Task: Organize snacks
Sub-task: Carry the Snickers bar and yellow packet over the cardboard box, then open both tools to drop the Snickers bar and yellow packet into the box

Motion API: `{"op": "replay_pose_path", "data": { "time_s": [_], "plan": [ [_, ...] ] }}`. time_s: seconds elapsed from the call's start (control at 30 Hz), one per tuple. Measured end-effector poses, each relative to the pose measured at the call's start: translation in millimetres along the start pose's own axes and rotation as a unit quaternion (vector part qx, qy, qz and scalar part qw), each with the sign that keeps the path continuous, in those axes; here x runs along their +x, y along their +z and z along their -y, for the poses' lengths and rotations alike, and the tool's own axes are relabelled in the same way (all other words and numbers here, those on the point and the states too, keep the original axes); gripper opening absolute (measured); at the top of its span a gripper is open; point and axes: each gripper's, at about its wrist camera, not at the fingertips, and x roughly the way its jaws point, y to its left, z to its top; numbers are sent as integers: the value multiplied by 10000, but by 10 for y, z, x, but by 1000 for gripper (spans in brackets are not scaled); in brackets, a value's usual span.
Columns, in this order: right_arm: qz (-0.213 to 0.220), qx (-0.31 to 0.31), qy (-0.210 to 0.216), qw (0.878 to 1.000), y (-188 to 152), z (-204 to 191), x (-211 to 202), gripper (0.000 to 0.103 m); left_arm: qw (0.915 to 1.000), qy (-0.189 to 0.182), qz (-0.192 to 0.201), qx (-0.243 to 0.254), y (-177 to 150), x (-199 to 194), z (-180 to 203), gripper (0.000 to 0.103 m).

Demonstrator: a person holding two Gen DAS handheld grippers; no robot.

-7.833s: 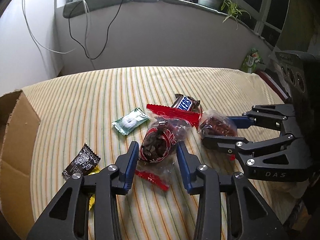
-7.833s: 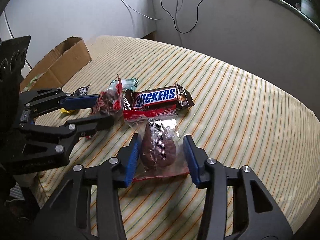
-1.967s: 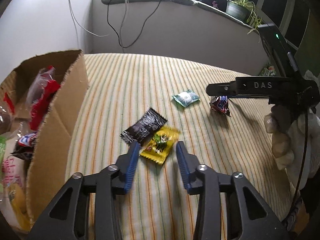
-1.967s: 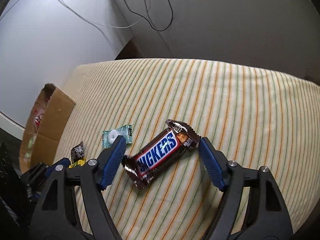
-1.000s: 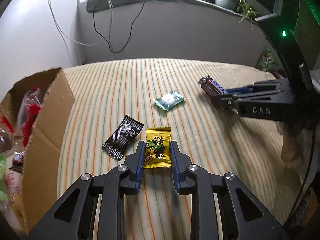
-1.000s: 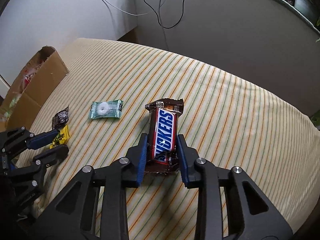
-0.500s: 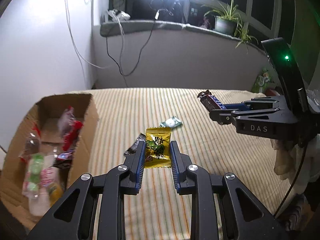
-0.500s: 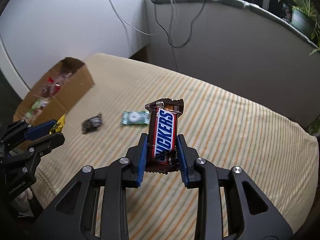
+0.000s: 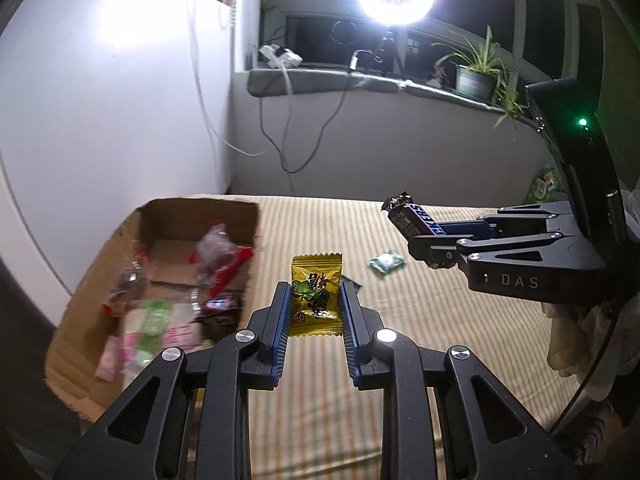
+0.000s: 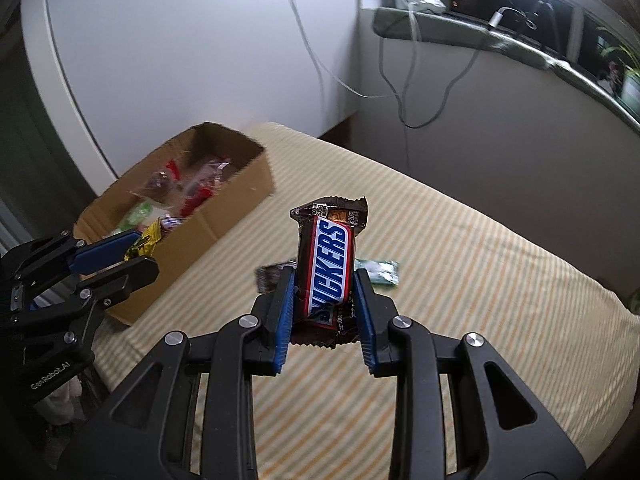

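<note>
Both grippers have been lifted higher above the striped bed (image 9: 420, 320) since half a second ago, with the cardboard box (image 9: 248, 264) now seen closer to the left gripper. Two snacks are held in the air: one yellow candy packet (image 9: 316, 294) is clamped upright between the narrowed jaws of the left gripper (image 9: 314, 312), and one Snickers bar (image 10: 328, 270) is gripped on end by the right gripper (image 10: 324, 312), its jaws closed narrowly on the wrapper's sides. Two snacks are left lying on the bed: one green mint packet (image 9: 386, 263) and one dark packet (image 10: 269, 276), the latter partly hidden behind the fingers. Several wrapped snacks are piled inside the one box, blurred beyond an exact count. The left gripper is held level just beside the box's near corner; the right gripper is held to its right, pointed toward the box.
</note>
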Motion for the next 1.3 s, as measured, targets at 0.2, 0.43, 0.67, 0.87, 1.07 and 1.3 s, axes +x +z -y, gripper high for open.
{"op": "replay_pose_path", "data": {
  "time_s": [0.2, 0.43, 0.67, 0.87, 1.07, 1.3],
  "plan": [
    [25, -204, 189, 9996, 138, -299, 112, 29, 9996, 204, 66, -174, -28, -90, -239, 23],
    [5, -380, 376, 9986, 272, -568, 255, 29, 9983, 436, 114, -382, -75, -166, -530, 23],
    [-48, -506, 555, 9972, 408, -811, 428, 29, 9967, 576, 112, -569, -145, -182, -764, 22],
    [-93, -588, 633, 9962, 496, -963, 553, 29, 9954, 664, 89, -689, -191, -168, -894, 22],
    [-187, -663, 699, 9952, 550, -1067, 700, 29, 9945, 724, 52, -754, -229, -141, -968, 23],
    [-272, -698, 772, 9942, 580, -1133, 847, 29, 9937, 769, 9, -812, -226, -84, -1045, 23]
  ]
}}
